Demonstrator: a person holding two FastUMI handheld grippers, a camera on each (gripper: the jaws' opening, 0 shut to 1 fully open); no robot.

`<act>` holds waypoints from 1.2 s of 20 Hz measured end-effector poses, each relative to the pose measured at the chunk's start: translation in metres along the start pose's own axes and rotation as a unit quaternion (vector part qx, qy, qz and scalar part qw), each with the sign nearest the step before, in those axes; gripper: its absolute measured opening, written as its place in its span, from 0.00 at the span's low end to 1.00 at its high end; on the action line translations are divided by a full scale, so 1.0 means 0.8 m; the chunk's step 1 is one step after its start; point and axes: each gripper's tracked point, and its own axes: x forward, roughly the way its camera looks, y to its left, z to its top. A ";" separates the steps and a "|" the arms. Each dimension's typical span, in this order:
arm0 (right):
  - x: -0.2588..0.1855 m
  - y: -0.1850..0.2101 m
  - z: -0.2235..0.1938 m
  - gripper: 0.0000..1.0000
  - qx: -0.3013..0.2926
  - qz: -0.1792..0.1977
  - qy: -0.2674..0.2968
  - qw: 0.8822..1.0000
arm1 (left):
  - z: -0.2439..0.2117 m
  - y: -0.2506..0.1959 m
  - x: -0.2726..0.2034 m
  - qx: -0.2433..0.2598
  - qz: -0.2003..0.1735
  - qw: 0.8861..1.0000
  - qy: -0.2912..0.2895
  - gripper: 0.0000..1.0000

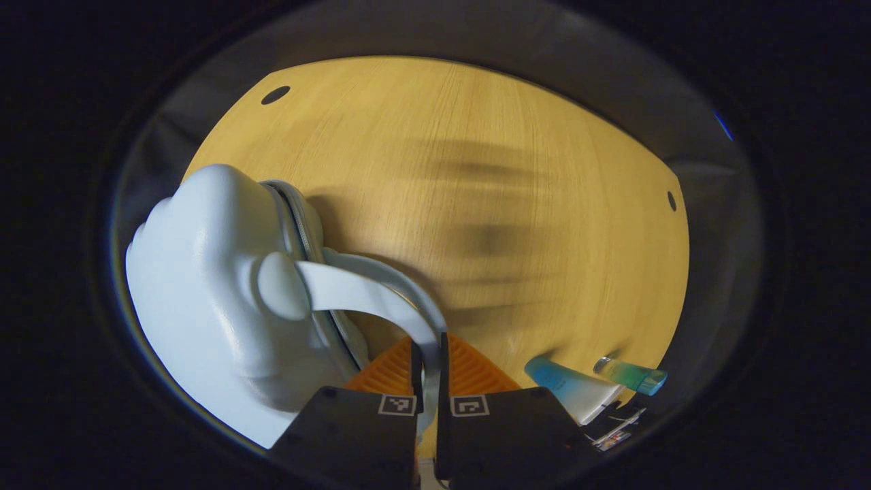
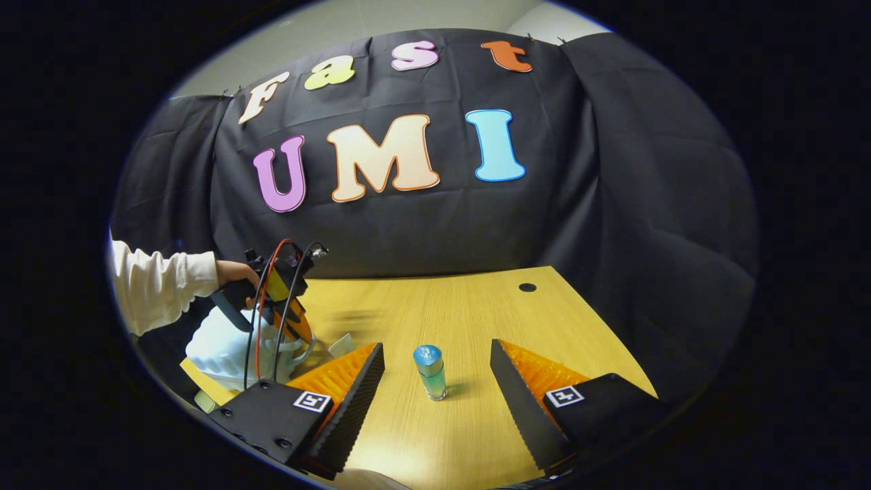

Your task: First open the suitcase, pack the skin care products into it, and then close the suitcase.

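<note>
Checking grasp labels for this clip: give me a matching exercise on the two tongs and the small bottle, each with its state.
Things:
1. left tongs
2. right tongs
3. small bottle

States:
A. open
B. standing upright
C. shut on the suitcase handle

Pairs: 1-C, 2-A, 3-B

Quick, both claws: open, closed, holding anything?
Left claw: closed on the suitcase handle.
Right claw: open, holding nothing, small bottle standing between its fingers.
</note>
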 end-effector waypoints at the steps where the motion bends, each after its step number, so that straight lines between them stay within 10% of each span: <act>1: 0.000 0.001 0.000 0.98 -0.002 0.002 -0.001 1.000 | 0.003 -0.004 -0.005 -0.007 -0.012 1.000 -0.005 0.01; 14: 0.030 0.029 0.003 0.98 -0.010 0.068 -0.001 0.998 | 0.022 0.030 -0.223 -0.046 -0.104 0.984 -0.138 0.00; 24: 0.062 0.067 0.028 0.98 -0.017 0.101 -0.008 0.995 | -0.018 0.233 -0.379 -0.119 -0.074 0.966 -0.218 0.01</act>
